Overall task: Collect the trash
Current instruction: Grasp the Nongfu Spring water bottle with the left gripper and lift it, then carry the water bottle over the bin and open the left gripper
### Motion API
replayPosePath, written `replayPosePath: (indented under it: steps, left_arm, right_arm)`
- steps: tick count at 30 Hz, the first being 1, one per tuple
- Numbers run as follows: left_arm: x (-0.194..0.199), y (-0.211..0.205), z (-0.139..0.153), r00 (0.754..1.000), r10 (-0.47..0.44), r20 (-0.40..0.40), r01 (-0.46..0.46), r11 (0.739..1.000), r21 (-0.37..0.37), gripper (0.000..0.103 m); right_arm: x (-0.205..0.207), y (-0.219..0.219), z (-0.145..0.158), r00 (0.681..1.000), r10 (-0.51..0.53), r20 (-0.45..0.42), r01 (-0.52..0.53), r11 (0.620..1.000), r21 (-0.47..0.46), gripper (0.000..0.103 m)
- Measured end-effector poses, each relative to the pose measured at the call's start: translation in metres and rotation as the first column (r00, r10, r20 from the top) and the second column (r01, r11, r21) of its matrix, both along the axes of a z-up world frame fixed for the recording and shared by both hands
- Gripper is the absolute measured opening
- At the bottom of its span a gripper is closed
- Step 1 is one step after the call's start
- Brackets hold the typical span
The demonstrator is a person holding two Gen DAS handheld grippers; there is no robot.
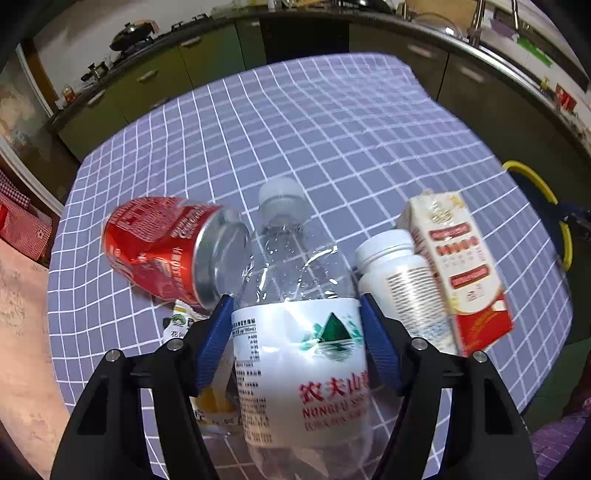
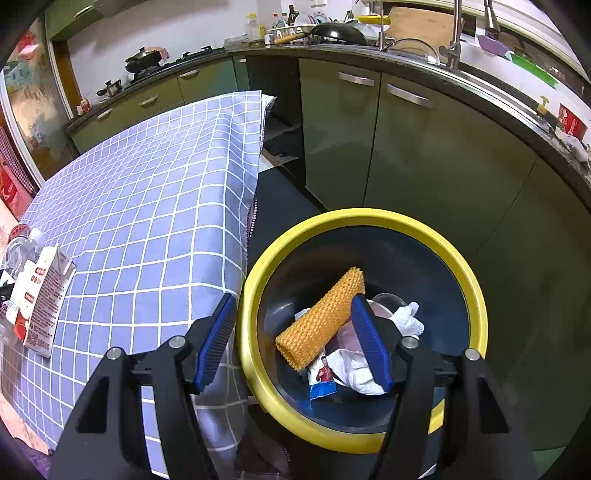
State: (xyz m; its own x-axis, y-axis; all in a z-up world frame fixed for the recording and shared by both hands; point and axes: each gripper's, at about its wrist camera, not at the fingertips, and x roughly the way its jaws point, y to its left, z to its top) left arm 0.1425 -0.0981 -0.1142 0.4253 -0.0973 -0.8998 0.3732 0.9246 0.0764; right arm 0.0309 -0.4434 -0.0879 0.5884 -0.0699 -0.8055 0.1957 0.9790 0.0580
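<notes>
**Left gripper clamps one bottle; bin holds four scraps**

Centre of the left view: the left gripper (image 1: 297,339) grips one water bottle (image 1: 295,295), pads against its label. Around it lie one red can (image 1: 162,247), one white jar (image 1: 399,280), one carton (image 1: 458,266) and a wrapper (image 1: 181,321) on the checked cloth (image 1: 295,129).

Right view: the right gripper (image 2: 295,339) hangs half-open, empty, over one yellow-rimmed bin (image 2: 458,266) holding one orange mesh sleeve (image 2: 321,317), one white tissue (image 2: 354,365), one packet (image 2: 323,380) and one clear cup (image 2: 386,301).

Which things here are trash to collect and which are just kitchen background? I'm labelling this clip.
Job:
- clear plastic water bottle, between the left gripper pads
- crushed red drink can
- white plastic pill bottle
- white-and-red paper carton
- yellow-rimmed dark bin, under the open right gripper

Background:
- black wok
- metal tap
- green cabinets
</notes>
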Motion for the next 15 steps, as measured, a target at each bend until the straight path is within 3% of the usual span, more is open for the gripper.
replayPosePath:
  steps: [4, 8, 15]
  left_arm:
    - [0.003, -0.008, -0.012, 1.000, -0.023, -0.009, 0.023, 0.999, 0.031, 0.066]
    - [0.000, -0.006, -0.008, 0.999, -0.032, -0.004, 0.032, 0.999, 0.001, 0.065]
    - [-0.020, -0.001, 0.041, 0.995, -0.043, 0.093, 0.047, 0.998, -0.032, 0.065]
  right_arm:
    - [0.002, 0.000, -0.001, 1.000, 0.002, -0.009, -0.002, 1.000, 0.000, 0.061]
    - [0.003, 0.001, -0.002, 1.000, 0.007, -0.011, -0.007, 1.000, 0.004, 0.061]
    - [0.004, 0.002, 0.000, 1.000, 0.021, 0.000, -0.021, 1.000, 0.014, 0.061]
